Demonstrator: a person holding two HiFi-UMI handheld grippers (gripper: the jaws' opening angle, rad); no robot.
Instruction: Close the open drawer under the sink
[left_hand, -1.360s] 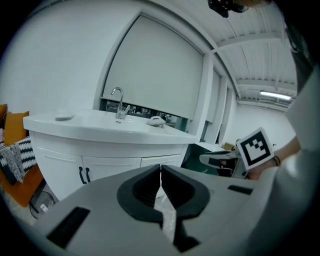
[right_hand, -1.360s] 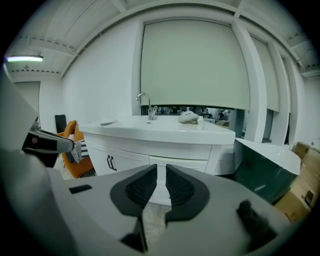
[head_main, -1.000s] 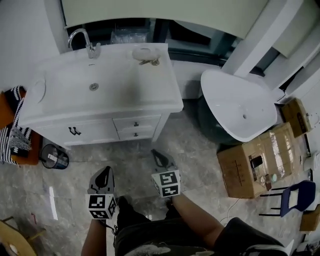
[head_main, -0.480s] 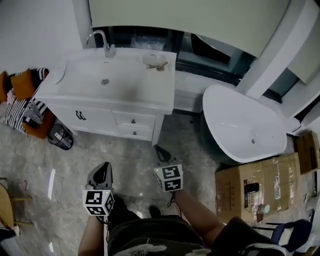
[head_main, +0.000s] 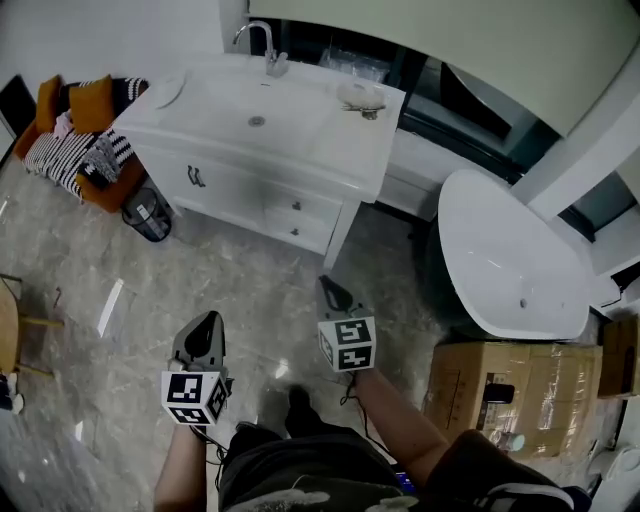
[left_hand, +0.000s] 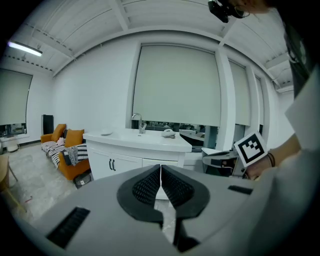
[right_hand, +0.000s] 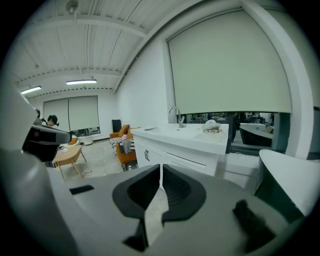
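Observation:
A white vanity (head_main: 318, 128) with a sink and a tap (head_main: 262, 44) stands at the top of the head view. Its two small drawers (head_main: 296, 219) sit under the right half of the counter, and both fronts look flush with the cabinet. My left gripper (head_main: 208, 322) hovers over the floor well short of the vanity, shut and empty. My right gripper (head_main: 327, 286) is a little nearer the drawers, also shut on nothing. The left gripper view has the shut left gripper (left_hand: 160, 169) in front of the vanity (left_hand: 135, 141). In the right gripper view, the right gripper (right_hand: 160, 172) points toward the vanity (right_hand: 192, 141).
A white bathtub (head_main: 510, 262) stands to the right of the vanity, with cardboard boxes (head_main: 500, 385) in front of it. An orange sofa with striped cloth (head_main: 80, 140) and a dark bin (head_main: 148, 215) are at the left. A wooden table (head_main: 6, 330) edges in at the far left.
The vanity now lies farther from both grippers and the view has swung, bringing the sofa into sight. Both grippers stay shut and empty.

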